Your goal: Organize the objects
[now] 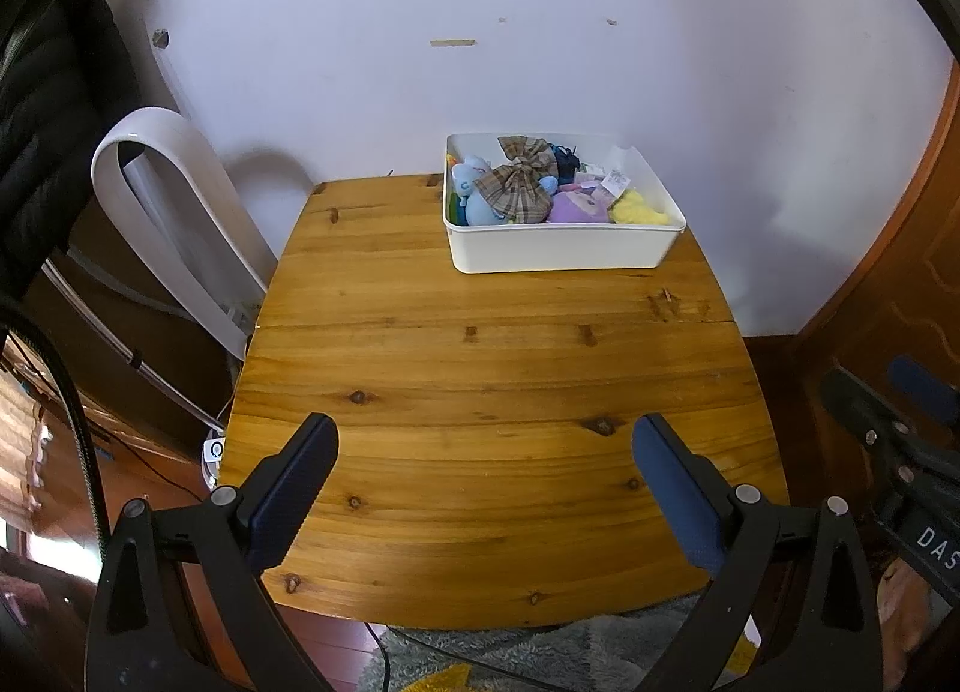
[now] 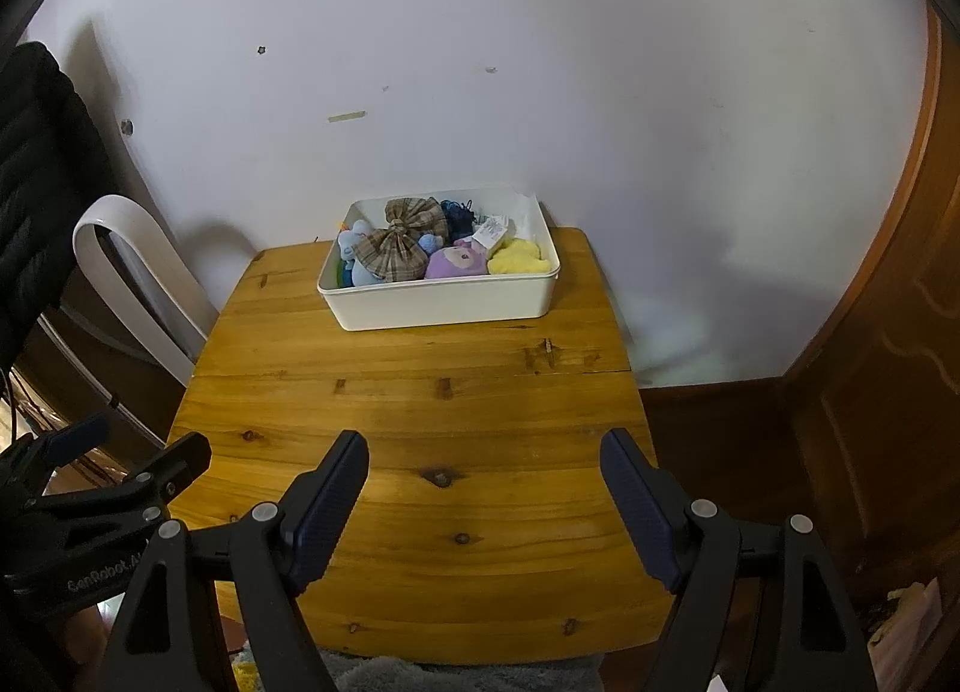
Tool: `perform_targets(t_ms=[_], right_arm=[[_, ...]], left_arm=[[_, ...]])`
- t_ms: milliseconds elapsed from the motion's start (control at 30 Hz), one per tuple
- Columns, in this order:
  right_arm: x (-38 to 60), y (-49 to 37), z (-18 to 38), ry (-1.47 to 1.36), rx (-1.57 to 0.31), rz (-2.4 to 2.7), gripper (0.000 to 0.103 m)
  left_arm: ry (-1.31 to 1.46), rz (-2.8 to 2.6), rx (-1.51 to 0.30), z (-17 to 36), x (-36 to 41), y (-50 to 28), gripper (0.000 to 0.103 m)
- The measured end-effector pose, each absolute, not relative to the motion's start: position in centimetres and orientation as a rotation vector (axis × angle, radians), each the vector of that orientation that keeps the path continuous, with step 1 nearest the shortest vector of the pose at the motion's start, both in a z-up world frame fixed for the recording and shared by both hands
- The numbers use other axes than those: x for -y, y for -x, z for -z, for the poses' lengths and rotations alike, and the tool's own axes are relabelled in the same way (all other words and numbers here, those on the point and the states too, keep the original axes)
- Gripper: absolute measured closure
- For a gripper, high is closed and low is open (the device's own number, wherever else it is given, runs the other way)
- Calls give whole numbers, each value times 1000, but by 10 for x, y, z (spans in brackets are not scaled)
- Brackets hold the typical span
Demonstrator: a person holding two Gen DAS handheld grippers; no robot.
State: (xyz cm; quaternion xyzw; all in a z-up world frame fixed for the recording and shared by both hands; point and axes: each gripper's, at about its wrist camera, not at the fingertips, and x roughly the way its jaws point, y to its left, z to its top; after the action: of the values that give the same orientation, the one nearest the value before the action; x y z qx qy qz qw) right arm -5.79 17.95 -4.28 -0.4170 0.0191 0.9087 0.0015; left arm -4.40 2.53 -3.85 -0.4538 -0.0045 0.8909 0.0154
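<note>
Two grippers hang over the near end of the table (image 1: 480, 368), and we hold nothing in either. Our left gripper (image 1: 485, 440) has its fingers spread wide, with bare wood between the blue pads (image 1: 294, 488). Our right gripper (image 2: 483, 455) is spread just as wide over the same wood, its pads (image 2: 639, 506) gripping nothing. In the right wrist view the left gripper shows at the lower left edge, just beside ours.

The bin (image 1: 558, 248) sits at the table's far right corner, close to the wall (image 1: 540, 32) and well apart from both grippers. It is white, rectangular and open on top. Inside we see a plaid bow (image 1: 517, 182) lying on top toward the left, with a blue plush (image 1: 474, 194) under it. A purple plush (image 1: 579, 207) lies near the front wall, and a yellow plush (image 1: 639, 209) sits at the front right. Something dark blue (image 1: 564, 159) lies at the back, too small for us to name. A paper tag (image 1: 615, 180) rests above the yellow plush.

A white curved stand (image 1: 174, 200) leans off the table's left side.
</note>
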Motion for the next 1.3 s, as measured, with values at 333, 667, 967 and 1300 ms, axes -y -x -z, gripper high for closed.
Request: perform_targets(t_ms=[333, 667, 967, 1300], right_arm=[[-177, 59, 43, 1313, -43, -2840, 23], [-175, 61, 47, 1323, -24, -2836, 23], [-175, 62, 49, 1332, -26, -2832, 23], [-175, 63, 51, 1349, -29, -2832, 23]], left_arm=[[1433, -2756, 31, 43, -24, 48, 4], [1449, -2757, 25, 45, -26, 49, 4], [1460, -2745, 15, 48, -27, 50, 4], [1469, -2738, 5, 48, -28, 52, 4]])
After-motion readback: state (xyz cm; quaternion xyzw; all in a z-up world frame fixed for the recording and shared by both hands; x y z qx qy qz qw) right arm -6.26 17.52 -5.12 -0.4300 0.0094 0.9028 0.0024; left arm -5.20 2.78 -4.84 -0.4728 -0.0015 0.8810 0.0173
